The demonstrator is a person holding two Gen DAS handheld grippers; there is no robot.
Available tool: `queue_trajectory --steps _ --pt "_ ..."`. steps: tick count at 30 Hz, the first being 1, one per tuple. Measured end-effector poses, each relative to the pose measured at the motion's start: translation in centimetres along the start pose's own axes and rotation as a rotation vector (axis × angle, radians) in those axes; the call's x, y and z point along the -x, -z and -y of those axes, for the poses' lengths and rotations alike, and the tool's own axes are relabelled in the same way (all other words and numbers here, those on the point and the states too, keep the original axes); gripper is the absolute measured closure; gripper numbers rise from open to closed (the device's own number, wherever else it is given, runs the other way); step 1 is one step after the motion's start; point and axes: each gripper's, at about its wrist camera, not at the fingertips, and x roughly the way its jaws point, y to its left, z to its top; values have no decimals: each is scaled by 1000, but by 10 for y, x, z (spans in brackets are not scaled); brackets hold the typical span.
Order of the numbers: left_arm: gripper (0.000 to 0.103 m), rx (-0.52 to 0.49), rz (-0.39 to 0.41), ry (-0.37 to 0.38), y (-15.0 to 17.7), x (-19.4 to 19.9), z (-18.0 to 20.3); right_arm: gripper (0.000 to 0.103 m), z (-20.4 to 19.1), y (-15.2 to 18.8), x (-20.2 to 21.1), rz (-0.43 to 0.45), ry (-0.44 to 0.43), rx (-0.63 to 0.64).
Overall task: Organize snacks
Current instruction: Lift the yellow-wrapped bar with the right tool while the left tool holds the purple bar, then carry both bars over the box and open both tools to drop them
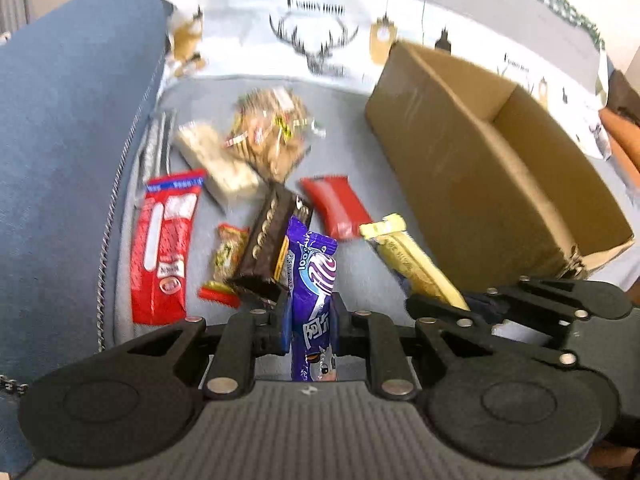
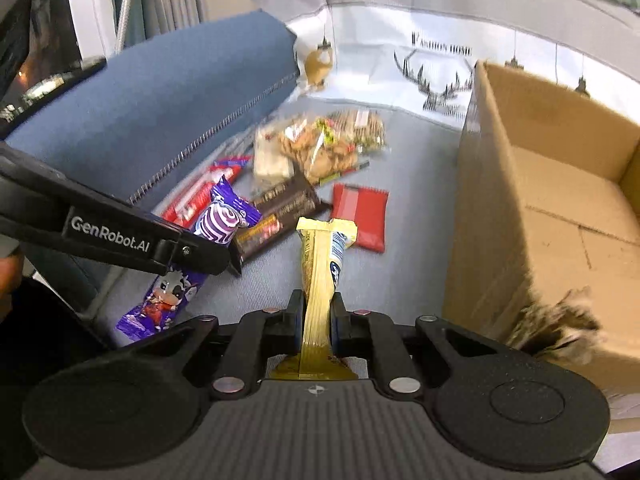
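Two hand-held grippers, left (image 1: 311, 318) pinching purple wrapper (image 1: 312, 280); right (image 2: 317, 318) pinching yellow bar (image 2: 318, 280)

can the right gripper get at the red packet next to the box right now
Probably not yet. The right gripper is shut on the yellow snack bar, so its jaws are full. The red packet lies uncovered ahead, near the cardboard box.

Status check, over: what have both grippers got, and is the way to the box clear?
Left gripper shut on purple packet. Right gripper shut on yellow bar. Cardboard box open, empty as far as seen. Nothing blocking.
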Motion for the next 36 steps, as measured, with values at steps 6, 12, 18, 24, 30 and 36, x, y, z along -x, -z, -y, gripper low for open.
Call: queue_trajectory --steps 6,12,18,24,30,36 --pt "83 5 138 14 4 22 0 90 10 -10 35 113 -39 -30" --pt "83 12 268 30 7 42 1 90 41 -30 81 275 -49 -91" --pt "83 14 323 45 9 49 4 90 87 -44 115 419 -8 -100" --pt "83 -8 331 38 8 47 11 90 139 -29 104 444 110 -153" --pt "83 -50 334 -9 8 43 22 90 161 -15 104 465 111 -177" --pt "83 -73 352 -65 9 42 43 90 164 -12 98 455 114 -154"
